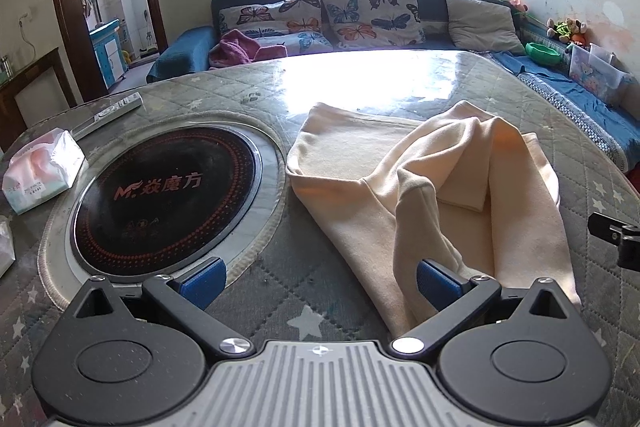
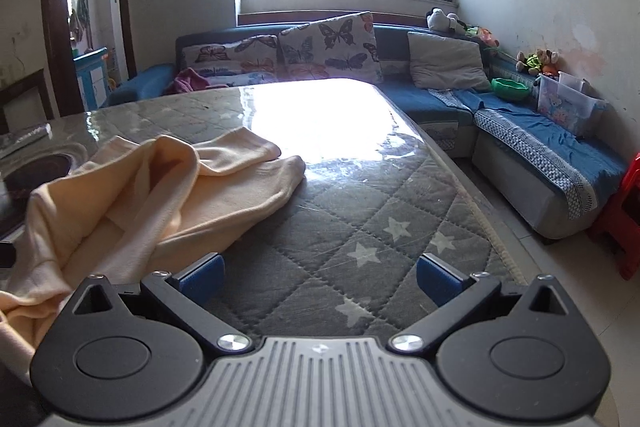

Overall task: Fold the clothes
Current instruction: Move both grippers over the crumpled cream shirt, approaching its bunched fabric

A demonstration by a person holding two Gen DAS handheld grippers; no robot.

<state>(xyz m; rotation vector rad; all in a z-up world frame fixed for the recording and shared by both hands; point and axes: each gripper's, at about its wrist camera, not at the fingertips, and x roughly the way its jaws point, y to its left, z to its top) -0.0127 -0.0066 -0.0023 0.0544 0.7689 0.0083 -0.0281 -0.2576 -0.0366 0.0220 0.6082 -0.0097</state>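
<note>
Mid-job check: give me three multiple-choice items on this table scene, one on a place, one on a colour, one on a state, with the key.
1. In the left wrist view, where is the round cooktop relative to the garment?
A. left of it
B. right of it
C. under it

2. What colour is the garment?
A. dark blue
B. cream
C. red

3. How do the left gripper and right gripper stand?
A. both shut on cloth
B. one shut, one open
C. both open, holding nothing

Key: 1 A, the cooktop sits set into the table at the garment's left. 2 B, pale cream fabric. 3 C, blue pads wide apart in both views.
</note>
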